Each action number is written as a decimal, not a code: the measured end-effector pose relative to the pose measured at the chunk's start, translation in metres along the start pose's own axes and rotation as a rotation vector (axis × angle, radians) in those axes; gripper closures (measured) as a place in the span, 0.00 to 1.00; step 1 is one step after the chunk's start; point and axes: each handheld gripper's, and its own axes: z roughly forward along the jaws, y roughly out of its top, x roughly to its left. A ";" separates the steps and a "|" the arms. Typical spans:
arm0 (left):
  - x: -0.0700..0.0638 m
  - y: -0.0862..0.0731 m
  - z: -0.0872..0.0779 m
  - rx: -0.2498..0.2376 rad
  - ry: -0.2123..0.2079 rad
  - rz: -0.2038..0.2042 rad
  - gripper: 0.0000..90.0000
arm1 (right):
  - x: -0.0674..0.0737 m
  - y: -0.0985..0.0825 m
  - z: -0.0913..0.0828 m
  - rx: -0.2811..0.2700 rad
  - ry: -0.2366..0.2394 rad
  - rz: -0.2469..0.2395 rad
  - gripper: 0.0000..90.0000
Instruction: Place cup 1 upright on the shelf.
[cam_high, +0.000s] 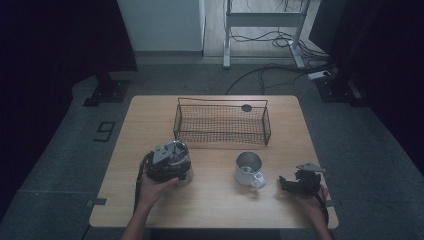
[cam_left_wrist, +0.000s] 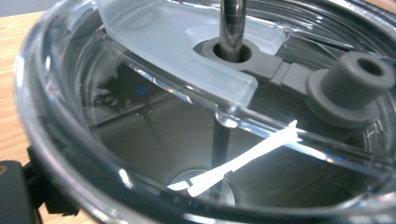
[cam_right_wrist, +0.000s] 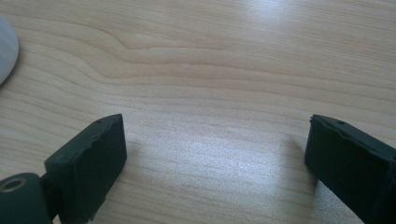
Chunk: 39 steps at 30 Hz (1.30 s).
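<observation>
A clear tumbler (cam_high: 179, 150) with a transparent lid (cam_left_wrist: 154, 116) stands at the table's front left. A dark straw (cam_left_wrist: 232, 23) passes through the lid, beside a grey plug (cam_left_wrist: 355, 79). My left gripper (cam_high: 172, 162) is around the tumbler's top, and one black jaw lies against its wall at the bottom left of the left gripper view. A white mug (cam_high: 248, 166) with a metal inside stands to the right. Beside its handle, my right gripper (cam_high: 284, 182) rests open over bare wood (cam_right_wrist: 215, 154). The mug's edge (cam_right_wrist: 5, 51) shows at the far left.
A black wire basket (cam_high: 222, 124) stands at the back middle of the wooden table (cam_high: 215, 200), with a dark round disc (cam_high: 246, 107) behind it. Cables and a desk frame lie on the floor beyond.
</observation>
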 end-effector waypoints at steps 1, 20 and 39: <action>0.000 0.000 0.000 0.000 0.000 0.000 0.04 | 0.000 0.000 0.000 0.000 0.000 0.000 0.06; -0.006 0.018 -0.009 -0.031 -0.016 0.019 0.04 | 0.000 0.000 0.000 -0.001 -0.002 0.002 0.06; -0.008 0.040 -0.021 -0.066 -0.013 0.039 0.04 | 0.000 0.000 0.000 -0.003 -0.005 0.005 0.06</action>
